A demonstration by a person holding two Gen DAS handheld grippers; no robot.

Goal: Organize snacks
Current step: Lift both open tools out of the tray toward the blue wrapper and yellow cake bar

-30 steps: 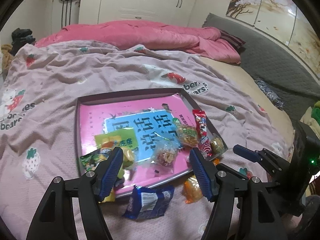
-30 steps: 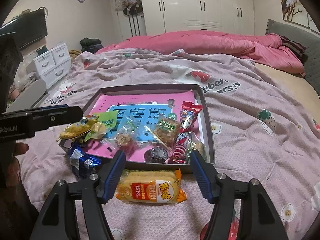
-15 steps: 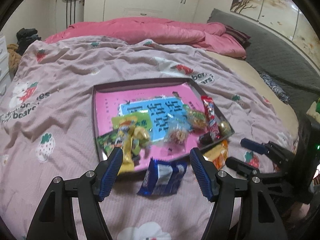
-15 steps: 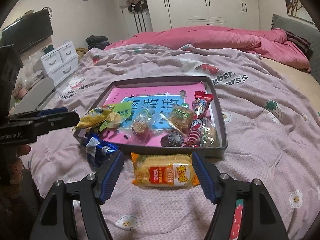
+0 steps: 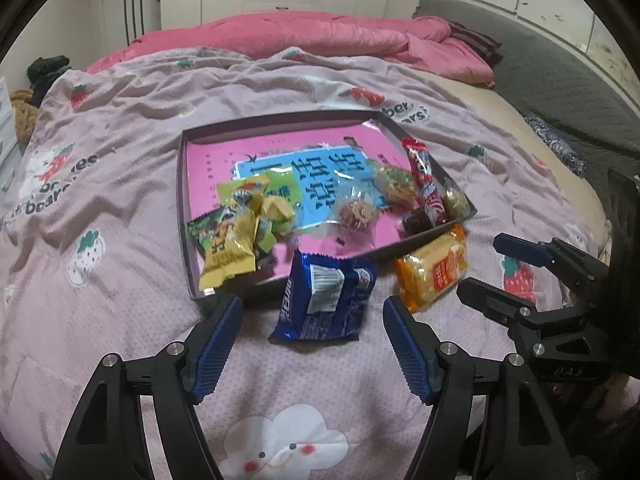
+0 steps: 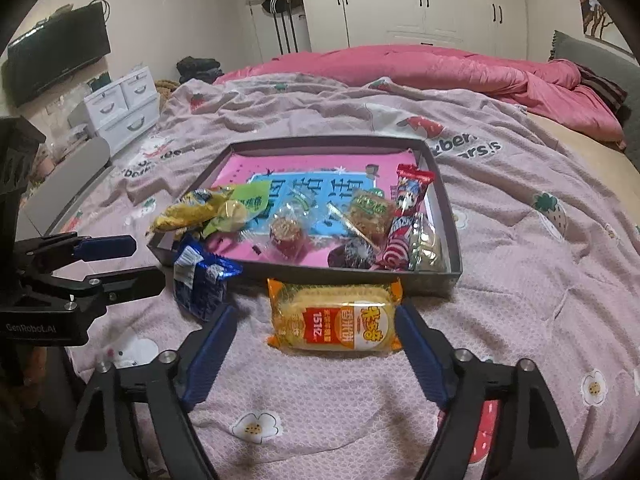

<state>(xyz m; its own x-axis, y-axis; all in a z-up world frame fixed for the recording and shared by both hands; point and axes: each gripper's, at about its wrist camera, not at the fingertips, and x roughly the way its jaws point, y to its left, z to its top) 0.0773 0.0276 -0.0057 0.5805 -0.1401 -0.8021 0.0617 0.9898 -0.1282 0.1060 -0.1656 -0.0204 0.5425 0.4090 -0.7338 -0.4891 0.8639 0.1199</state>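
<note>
Spreading wide, both hand-held grippers (image 5: 312,320) (image 6: 316,320) empty; orange pack (image 6: 334,320) reads "1512"

The bedspread (image 6: 500,280) is soft matt cloth with a fine dotted weave, and the pink quilt (image 6: 460,68) behind it looks smoother, faintly sheeny. The tray (image 6: 444,280) has dull dark walls — cardboard, apparently — over a glossy pink printed sheet (image 5: 280,148). The blue packet (image 5: 324,296) and orange cracker packet (image 6: 336,316) are shiny crinkled plastic film. The gripper fingers (image 6: 208,356) are matt black plastic with ribbed blue pads and metal screws.
</note>
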